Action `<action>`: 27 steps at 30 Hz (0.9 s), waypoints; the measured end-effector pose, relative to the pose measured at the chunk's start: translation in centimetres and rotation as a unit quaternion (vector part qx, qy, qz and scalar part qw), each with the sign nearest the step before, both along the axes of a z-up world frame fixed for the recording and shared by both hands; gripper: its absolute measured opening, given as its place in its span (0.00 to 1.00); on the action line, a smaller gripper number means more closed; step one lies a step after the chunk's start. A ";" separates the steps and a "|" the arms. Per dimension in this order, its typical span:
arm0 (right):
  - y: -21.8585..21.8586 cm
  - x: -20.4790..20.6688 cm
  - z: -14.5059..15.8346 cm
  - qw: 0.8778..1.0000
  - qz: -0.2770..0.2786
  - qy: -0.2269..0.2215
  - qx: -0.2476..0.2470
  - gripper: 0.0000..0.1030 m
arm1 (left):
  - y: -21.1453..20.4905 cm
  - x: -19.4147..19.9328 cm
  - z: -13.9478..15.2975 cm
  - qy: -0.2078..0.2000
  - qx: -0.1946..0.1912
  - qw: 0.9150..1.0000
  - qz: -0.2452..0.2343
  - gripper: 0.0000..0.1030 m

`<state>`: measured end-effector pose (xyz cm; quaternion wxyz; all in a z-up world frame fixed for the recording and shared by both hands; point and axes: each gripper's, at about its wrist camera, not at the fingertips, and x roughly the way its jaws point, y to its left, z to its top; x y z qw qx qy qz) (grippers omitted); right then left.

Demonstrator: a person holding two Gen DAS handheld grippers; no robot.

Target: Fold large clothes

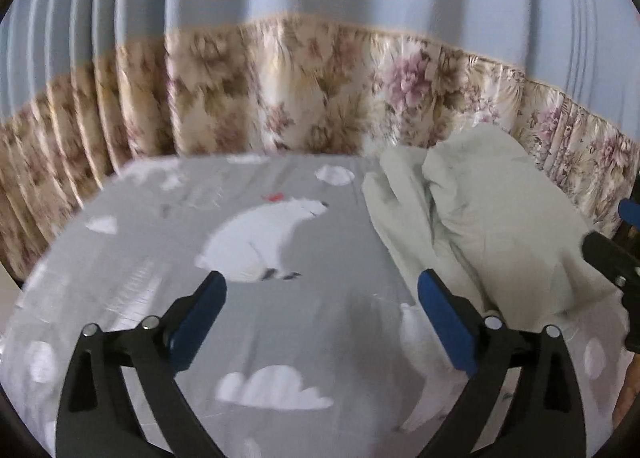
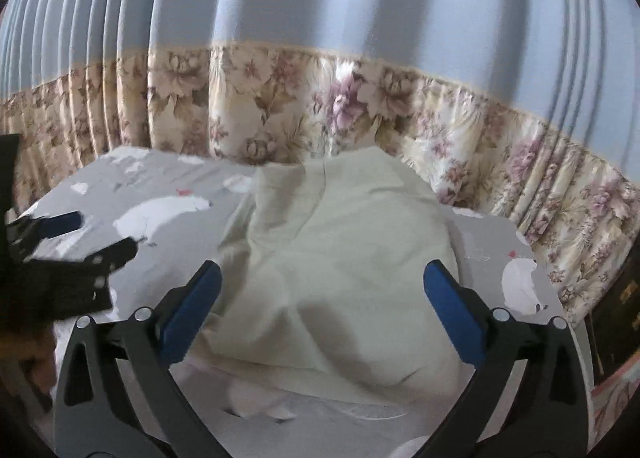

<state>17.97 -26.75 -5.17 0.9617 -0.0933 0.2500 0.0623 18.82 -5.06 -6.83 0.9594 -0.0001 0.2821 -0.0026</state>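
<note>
The left claw (image 1: 322,292) stands spread wide with nothing between its blue pads (image 1: 200,314) — only the grey sheet (image 1: 320,338) printed with polar bears and clouds shows in the gap, and one white bear (image 1: 260,238) sits just beyond the tips. Its right pad lies close against the near edge of the pale cream garment (image 1: 480,217), though whether it touches the cloth is hard to tell through the blur. The right claw (image 2: 322,290) is likewise fully spread and grips nothing; the same garment (image 2: 340,258) lies in a rumpled, partly folded heap directly ahead of it and between its open pads, resting on the bed rather than held. In the right wrist view the left claw (image 2: 80,234) appears at the left edge, over the sheet (image 2: 160,258) and clear of the cloth. The garment occupies the right half of the bed, its far end near the curtain (image 2: 320,117) — floral beige below, plain blue above — which hangs close behind the bed. At the far right a dark piece of furniture (image 2: 620,318) stands beside the bed.
</note>
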 end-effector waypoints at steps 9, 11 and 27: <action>1.0 -2.8 -0.8 0.997 -0.043 -0.062 -0.020 0.97 | 1.2 -2.4 1.6 -0.024 0.025 0.998 0.044 0.98; -0.2 -2.4 -0.8 0.997 -0.050 -0.061 -0.004 0.97 | 1.0 -2.4 1.6 -0.032 0.043 0.997 0.052 0.98; -1.7 -2.6 -0.3 0.997 -0.044 -0.060 0.024 0.97 | 1.5 -3.8 2.8 -0.064 -0.021 0.998 0.011 0.98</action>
